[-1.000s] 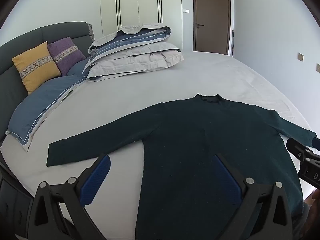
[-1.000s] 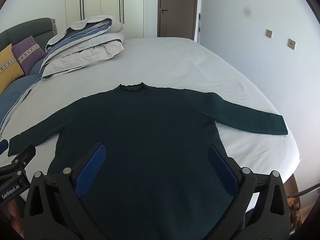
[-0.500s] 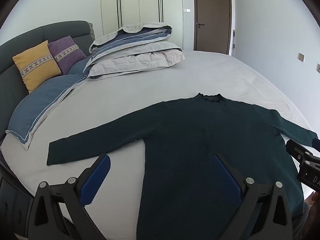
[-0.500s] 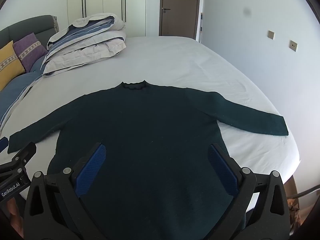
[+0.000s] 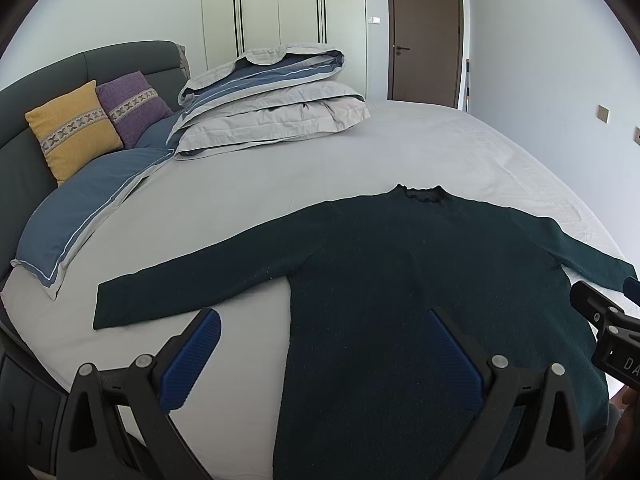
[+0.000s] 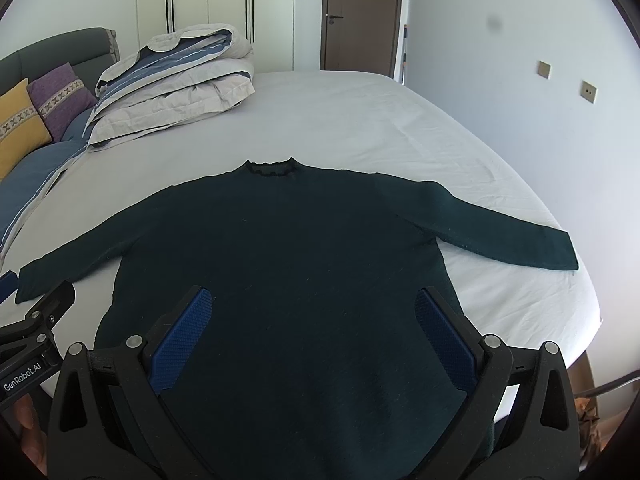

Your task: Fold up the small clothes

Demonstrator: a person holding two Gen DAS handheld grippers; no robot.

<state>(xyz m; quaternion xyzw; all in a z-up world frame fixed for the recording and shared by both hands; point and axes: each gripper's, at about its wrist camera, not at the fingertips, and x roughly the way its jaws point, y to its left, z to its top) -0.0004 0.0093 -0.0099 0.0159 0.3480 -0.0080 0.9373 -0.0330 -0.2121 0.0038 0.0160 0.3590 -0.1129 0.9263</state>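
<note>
The dark green sweater point(image 6: 288, 264) is lying flat on the bed point(image 6: 360, 120), front spread, both sleeves stretched out to the sides and its collar pointing toward the folded duvet point(image 5: 272, 108) further up the bed. No fold is showing anywhere in it, so the task looks to be at its very start — the sleeves and the body are all still waiting to be folded.

The left hand-held gripper point(image 5: 324, 356) is hovering above the sweater's hem on the side of the left sleeve point(image 5: 200, 272), jaws spread wide and gripping nothing; one blue pad point(image 5: 190, 362) is sitting over bare sheet just beside the body, the other over the fabric. The right hand-held gripper point(image 6: 314, 332) is hanging over the lower middle of the sweater, likewise wide open and empty, with both pads over the knit. Neither one appears to be touching the cloth. The right sleeve point(image 6: 500, 232) is reaching toward the bed's edge, well apart from the right hand-held gripper.
</note>
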